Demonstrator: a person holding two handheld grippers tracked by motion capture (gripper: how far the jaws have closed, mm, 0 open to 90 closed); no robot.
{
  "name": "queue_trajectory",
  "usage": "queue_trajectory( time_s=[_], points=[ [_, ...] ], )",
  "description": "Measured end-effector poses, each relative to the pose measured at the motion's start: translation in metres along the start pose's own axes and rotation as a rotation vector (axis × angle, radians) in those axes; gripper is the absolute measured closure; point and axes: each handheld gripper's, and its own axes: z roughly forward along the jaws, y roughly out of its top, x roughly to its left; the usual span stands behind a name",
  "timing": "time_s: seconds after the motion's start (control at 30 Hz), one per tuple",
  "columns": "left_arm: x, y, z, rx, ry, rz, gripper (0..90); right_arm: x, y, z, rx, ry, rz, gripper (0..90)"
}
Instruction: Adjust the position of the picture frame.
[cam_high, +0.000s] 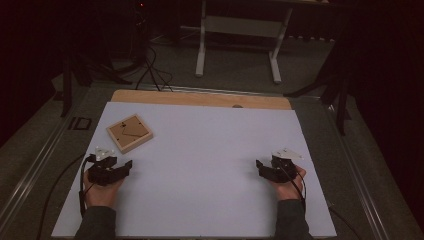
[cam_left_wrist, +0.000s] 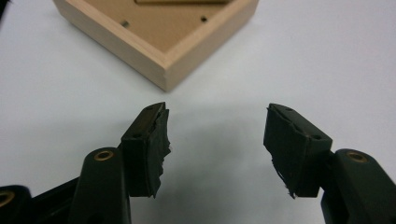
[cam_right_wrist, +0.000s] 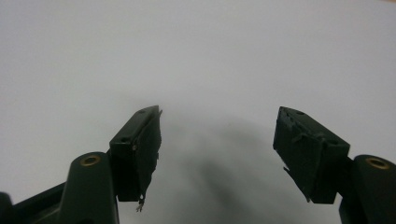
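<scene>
Your left gripper (cam_left_wrist: 215, 122) gapes wide, holding nothing; push straight ahead and straddle the wooden tray's (cam_left_wrist: 161, 44) near corner

The high view looks forward and down over the white table (cam_high: 200, 165). Each gripper view sits low, close to that surface; the left one shares the wooden tray (cam_left_wrist: 163, 51).
</scene>
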Motion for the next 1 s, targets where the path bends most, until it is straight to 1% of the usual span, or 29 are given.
queue_trajectory(
  time_s=[0.07, 0.2, 0.27, 0.3, 0.33, 0.5, 0.63, 0.73, 0.93, 1.0],
  points=[
    [0.0019, 0.001, -0.004, -0.017, -0.001, -0.011, 42.3, -0.0014, 0.0006, -0.0011, -0.017, 0.001, 0.008, 31.5],
    [0.0039, 0.0023, -0.0075, -0.033, -0.007, -0.015, 42.7, -0.0017, 0.0008, -0.001, -0.019, -0.001, 0.01, 31.6],
    [0.0039, 0.0023, -0.0075, -0.033, -0.007, -0.015, 43.1, -0.0017, 0.0009, -0.001, -0.019, 0.001, 0.012, 31.6],
    [0.0031, 0.0029, -0.0082, -0.031, -0.018, -0.015, 44.0, -0.0017, 0.0008, -0.0016, -0.019, 0.002, 0.014, 32.1],
    [0.0023, 0.0032, -0.0084, -0.029, -0.019, -0.012, 44.1, -0.0018, 0.0008, -0.0021, -0.021, 0.003, 0.013, 32.3],
    [-0.0021, 0.0046, -0.0093, -0.03, -0.013, 0.015, 44.7, -0.0023, 0.0009, -0.0047, -0.031, 0.005, 0.012, 33.1],
    [-0.0034, 0.0049, -0.0103, -0.025, -0.016, 0.025, 44.9, -0.002, 0.0011, -0.0044, -0.029, 0.007, 0.008, 33.0],
    [-0.0028, 0.0049, -0.0102, -0.025, -0.018, 0.021, 45.4, -0.001, 0.0012, -0.0036, -0.023, 0.011, 0.003, 30.9],
    [-0.0016, 0.0052, -0.0115, -0.025, -0.019, 0.019, 45.6, -0.0004, 0.0012, -0.0036, -0.019, 0.002, -0.012, 29.8],
    [-0.0019, 0.0055, -0.0118, -0.026, -0.02, 0.018, 45.6, -0.0008, 0.0013, -0.0039, -0.021, 0.002, -0.005, 29.7]
  ],
)
